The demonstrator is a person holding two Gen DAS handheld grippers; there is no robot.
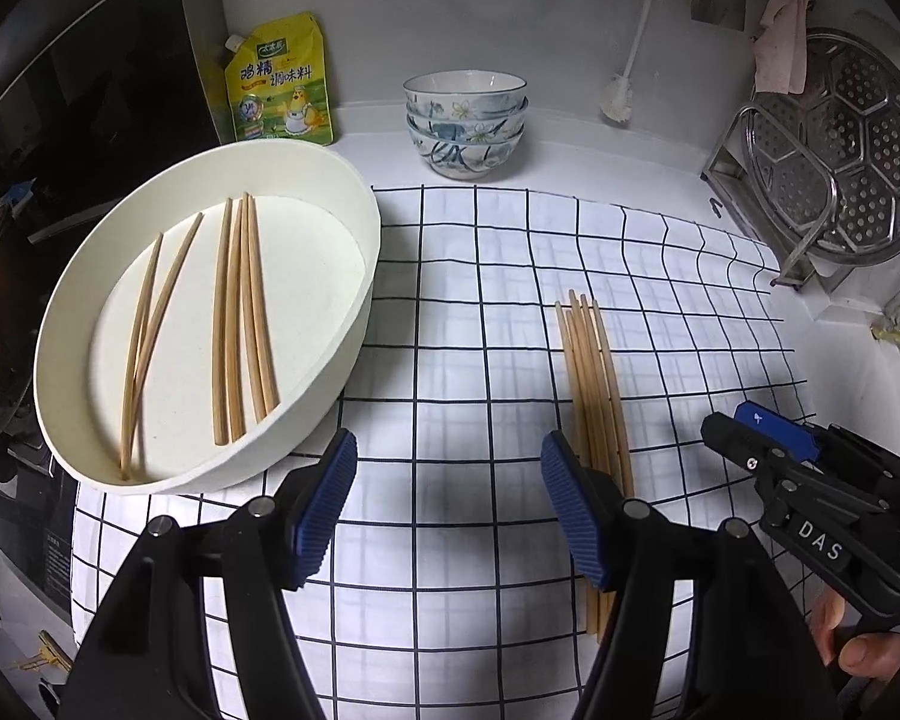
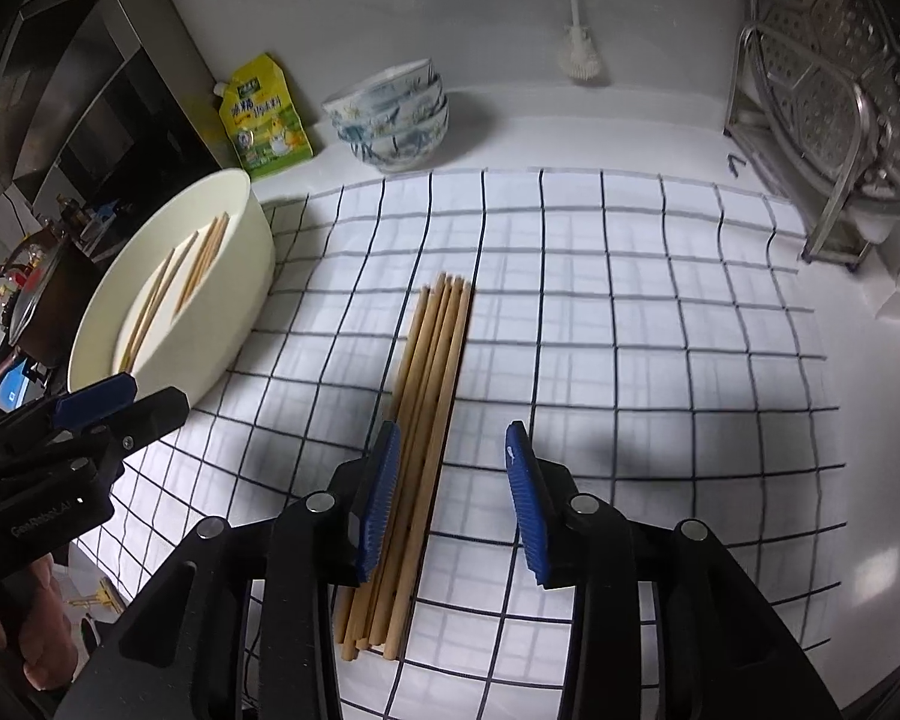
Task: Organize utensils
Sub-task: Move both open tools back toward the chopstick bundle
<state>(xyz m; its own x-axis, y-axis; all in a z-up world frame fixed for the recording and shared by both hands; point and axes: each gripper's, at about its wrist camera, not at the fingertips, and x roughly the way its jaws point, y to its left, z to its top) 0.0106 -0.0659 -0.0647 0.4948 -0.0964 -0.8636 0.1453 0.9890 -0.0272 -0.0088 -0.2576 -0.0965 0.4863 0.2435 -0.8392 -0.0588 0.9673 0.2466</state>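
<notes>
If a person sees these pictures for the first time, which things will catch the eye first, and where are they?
First, the bundle of wooden chopsticks lying on the checked cloth, with the open right hand-held gripper over its near end. Next, the white oval tray at the cloth's left edge, with more chopsticks inside. Behind, stacked floral bowls stand by the wall.
</notes>
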